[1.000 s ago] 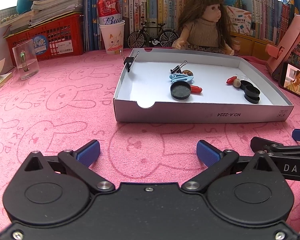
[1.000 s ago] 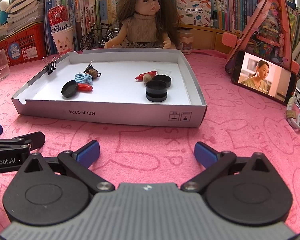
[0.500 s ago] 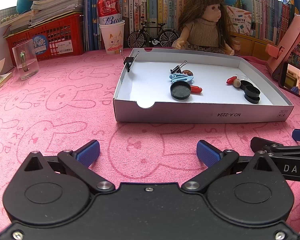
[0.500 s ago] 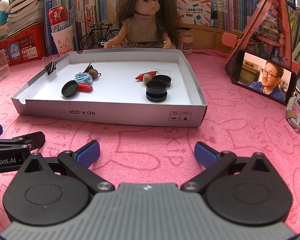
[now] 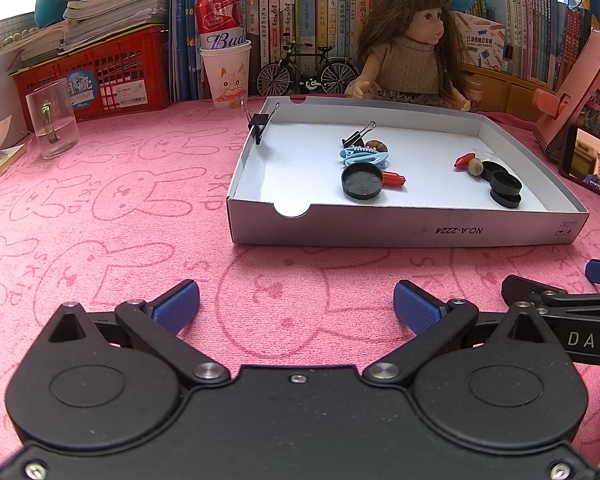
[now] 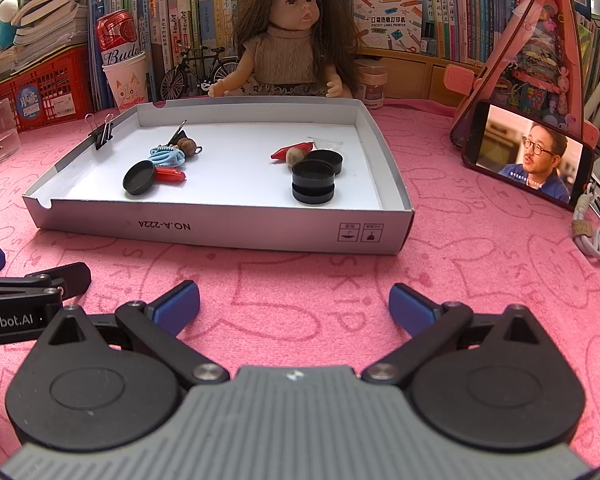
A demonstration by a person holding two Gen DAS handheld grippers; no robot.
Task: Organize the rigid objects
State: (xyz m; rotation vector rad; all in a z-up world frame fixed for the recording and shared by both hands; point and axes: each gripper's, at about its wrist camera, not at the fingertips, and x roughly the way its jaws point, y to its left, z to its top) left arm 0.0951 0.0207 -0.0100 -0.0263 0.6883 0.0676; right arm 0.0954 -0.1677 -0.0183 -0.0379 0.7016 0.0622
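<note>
- Left wrist view: the left gripper (image 5: 296, 304) hangs low over the pink rabbit-print cloth (image 5: 112, 216), its blue-padded jaws spread wide with nothing between them.
- Ahead and to the right lies the shallow white box lid (image 5: 412, 232), its front wall printed "NO.A-2224" upside down.
- Inside the lid on the left: a black round cap (image 5: 362, 180) touching a red capsule (image 5: 394, 179), with a light-blue hair clip (image 5: 364, 156) and a black binder clip (image 5: 358, 136) just behind.
- Inside on the right: stacked black discs (image 5: 505, 190) near a small red piece (image 5: 464, 159) and a brown nut (image 5: 475, 167).
- Another binder clip (image 5: 257, 123) grips the lid's left wall.
- Behind stand a red can reading "Bud" (image 5: 220, 16) in a cat-print paper cup (image 5: 226, 74), and a doll (image 5: 412, 52).
- Right wrist view: the right gripper (image 6: 294, 304) also has its jaws spread and empty, close in front of the lid.
- The left tool's arm (image 6: 20, 304) at the left edge reads "nRobot.AI".
- A box behind the doll reads "POCKET LABEL PRINTER" (image 6: 388, 24); a phone (image 6: 528, 156) on the right is playing a video.
</note>
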